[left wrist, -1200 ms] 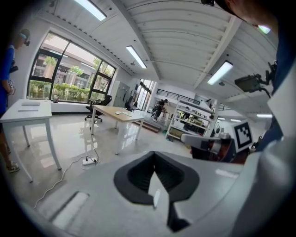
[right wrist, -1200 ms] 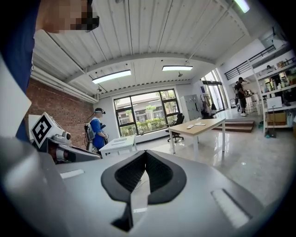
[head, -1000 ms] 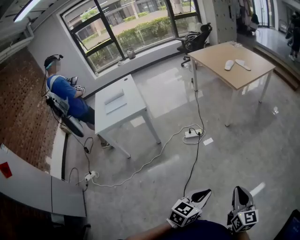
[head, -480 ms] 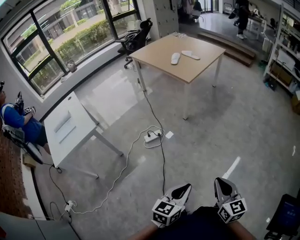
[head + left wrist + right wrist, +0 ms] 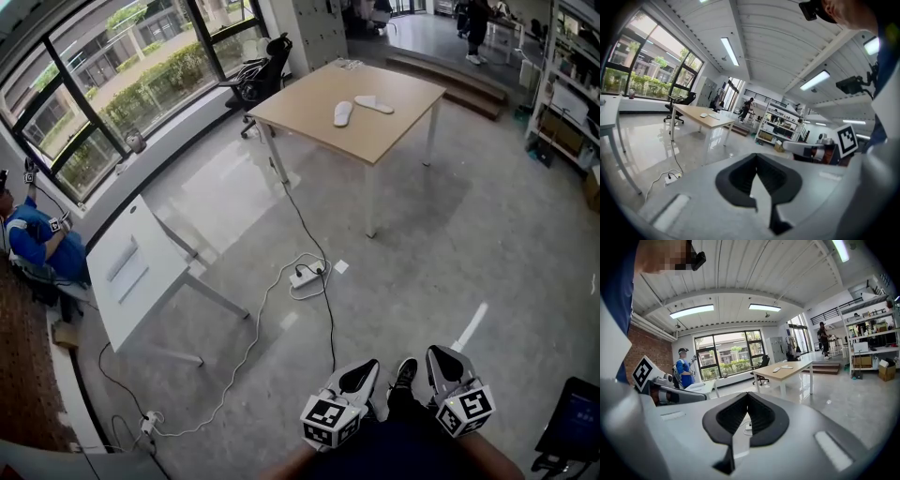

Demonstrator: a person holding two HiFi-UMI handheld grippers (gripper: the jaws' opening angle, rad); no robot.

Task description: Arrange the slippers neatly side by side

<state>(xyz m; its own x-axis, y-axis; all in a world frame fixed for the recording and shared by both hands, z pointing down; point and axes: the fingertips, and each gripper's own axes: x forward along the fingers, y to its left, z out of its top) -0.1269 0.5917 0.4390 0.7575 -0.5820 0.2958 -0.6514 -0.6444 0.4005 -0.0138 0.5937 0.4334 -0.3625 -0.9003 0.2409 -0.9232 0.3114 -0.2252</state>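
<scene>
Two pale slippers [image 5: 344, 113] [image 5: 374, 104] lie apart and at an angle to each other on a wooden table [image 5: 375, 141] far across the room. They also show small in the left gripper view as slippers [image 5: 703, 115] on the table [image 5: 701, 121], and in the right gripper view as slippers [image 5: 776, 369] on the table [image 5: 790, 372]. My left gripper [image 5: 362, 373] and right gripper [image 5: 444, 360] are held low at the bottom of the head view, side by side and far from the table. Both are shut and hold nothing, as the left gripper [image 5: 757, 169] and right gripper [image 5: 748, 401] show.
A power strip [image 5: 305, 275] and long cables lie on the floor between me and the table. A white table [image 5: 141, 272] stands at the left beside a seated person in blue [image 5: 33, 246]. An office chair [image 5: 258, 80] stands by the windows, and shelves [image 5: 572, 94] line the right.
The view has swung, so the wooden table moved from the upper right to the upper middle. The seated person slid to the left edge. Both grippers stayed shut, and a shoe now shows between them.
</scene>
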